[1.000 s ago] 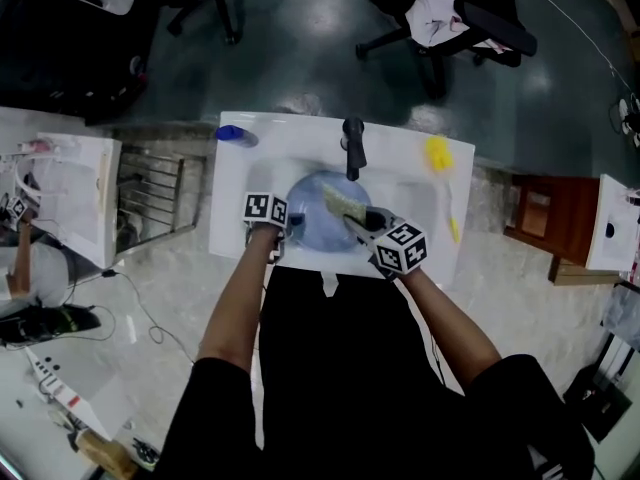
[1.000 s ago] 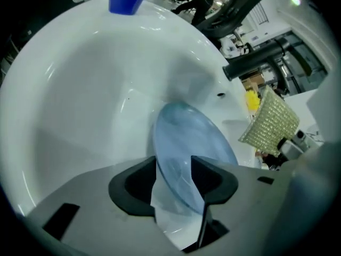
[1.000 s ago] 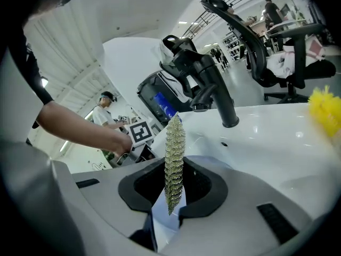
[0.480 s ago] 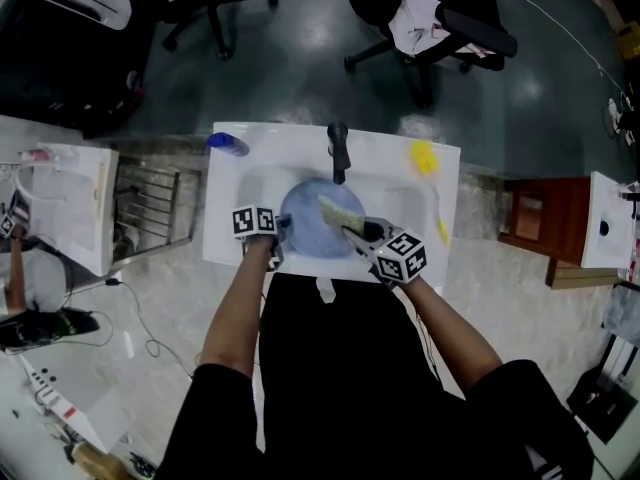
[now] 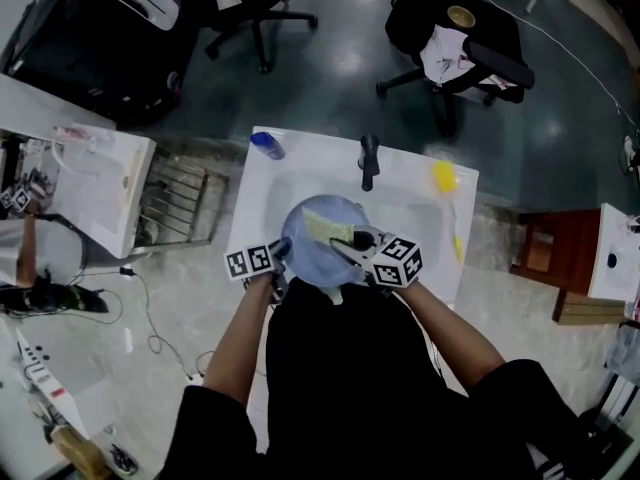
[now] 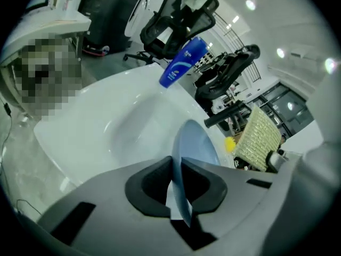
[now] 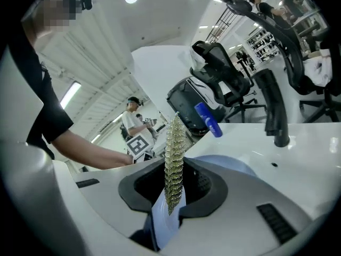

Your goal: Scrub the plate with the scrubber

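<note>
The light blue plate (image 5: 318,251) is held over the front of the white sink (image 5: 415,203), tilted. My left gripper (image 5: 282,253) grips its left rim; its jaws have just been closing and now pinch the plate's edge (image 6: 178,181), seen edge-on in the left gripper view. My right gripper (image 5: 354,239) is shut on the yellow-green scrubber (image 5: 328,227), which lies against the plate's face. In the right gripper view the scrubber (image 7: 173,153) stands upright between the pads, with the plate (image 7: 226,165) just behind it. The left gripper view also shows the scrubber (image 6: 259,138) at the right.
A black faucet (image 5: 369,161) stands at the sink's back edge. A blue bottle (image 5: 267,145) lies on the back left corner, and a yellow brush (image 5: 444,178) on the right ledge. Office chairs stand behind the sink and a metal rack (image 5: 185,200) to its left.
The left gripper has closed on the plate's rim. The plate has left the basin and moved up toward the sink's front edge, and both grippers rose with it.
</note>
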